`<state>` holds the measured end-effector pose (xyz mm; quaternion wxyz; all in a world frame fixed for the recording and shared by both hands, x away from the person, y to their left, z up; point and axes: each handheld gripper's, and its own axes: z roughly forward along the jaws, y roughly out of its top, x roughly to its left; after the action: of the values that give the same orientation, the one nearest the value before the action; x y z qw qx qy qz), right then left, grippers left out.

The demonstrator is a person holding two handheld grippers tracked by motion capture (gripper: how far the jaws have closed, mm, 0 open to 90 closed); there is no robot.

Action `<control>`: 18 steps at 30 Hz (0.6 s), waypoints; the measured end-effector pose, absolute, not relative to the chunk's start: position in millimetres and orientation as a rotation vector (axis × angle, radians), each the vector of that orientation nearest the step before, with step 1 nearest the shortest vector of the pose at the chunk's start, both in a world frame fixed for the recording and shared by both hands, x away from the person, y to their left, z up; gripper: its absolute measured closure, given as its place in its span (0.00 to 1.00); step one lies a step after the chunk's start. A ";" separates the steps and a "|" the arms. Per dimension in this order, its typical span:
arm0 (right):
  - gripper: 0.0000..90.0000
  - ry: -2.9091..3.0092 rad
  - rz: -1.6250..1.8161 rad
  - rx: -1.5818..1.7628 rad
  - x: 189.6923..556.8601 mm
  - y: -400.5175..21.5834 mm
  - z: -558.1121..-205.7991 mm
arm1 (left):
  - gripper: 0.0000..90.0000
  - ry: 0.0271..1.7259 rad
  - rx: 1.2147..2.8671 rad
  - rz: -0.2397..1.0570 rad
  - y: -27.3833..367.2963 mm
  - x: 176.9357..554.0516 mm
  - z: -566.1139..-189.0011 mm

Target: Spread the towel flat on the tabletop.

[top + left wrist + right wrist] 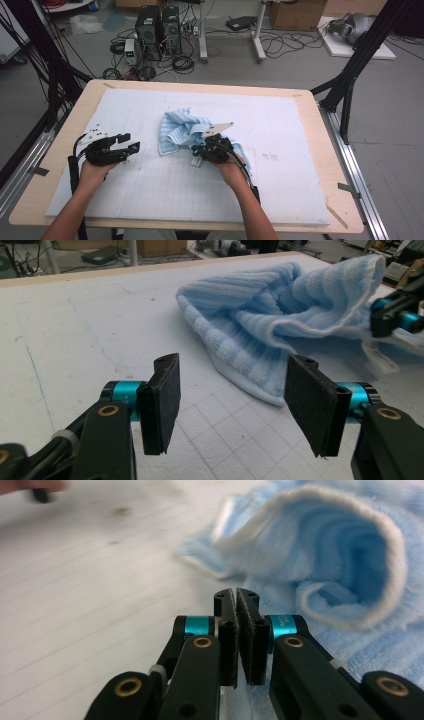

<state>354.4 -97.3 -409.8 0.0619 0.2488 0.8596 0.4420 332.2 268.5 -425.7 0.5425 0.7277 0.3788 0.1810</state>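
Jaws beside one blue towel

Beyond the wooden table, two black computer towers stand on grey floor among tangled cables.

Pale wooden table, white gridded foam mat covering it, crumpled blue striped towel on the mat
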 end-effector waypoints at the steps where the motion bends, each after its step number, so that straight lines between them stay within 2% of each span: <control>1: 0.97 2.634 1.360 0.692 346.6 -94.3 -409.9 | 0.45 0.898 1.729 0.430 268.3 332.1 -425.5; 14: 0.97 2.933 1.523 0.399 305.4 -88.3 -431.4 | 0.44 0.898 1.746 0.420 263.0 332.5 -427.6; 15: 0.84 2.912 1.551 0.378 302.1 -90.4 -432.3 | 0.44 0.899 1.751 0.420 262.3 332.6 -428.0; 16: 0.77 2.873 1.574 0.420 303.6 -94.2 -430.7 | 0.44 0.901 1.753 0.415 261.5 332.6 -428.3; 17: 0.77 2.873 1.574 0.420 303.6 -94.2 -430.7 | 0.44 0.901 1.753 0.414 260.7 332.6 -428.6; 18: 0.72 2.743 1.615 0.564 311.0 -107.7 -425.1 | 0.44 0.901 1.755 0.412 259.9 332.4 -428.7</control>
<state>311.0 -107.7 -425.1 -0.0458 0.1742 0.8476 0.4991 332.4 259.9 -428.7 0.5340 0.7364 0.3780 0.1727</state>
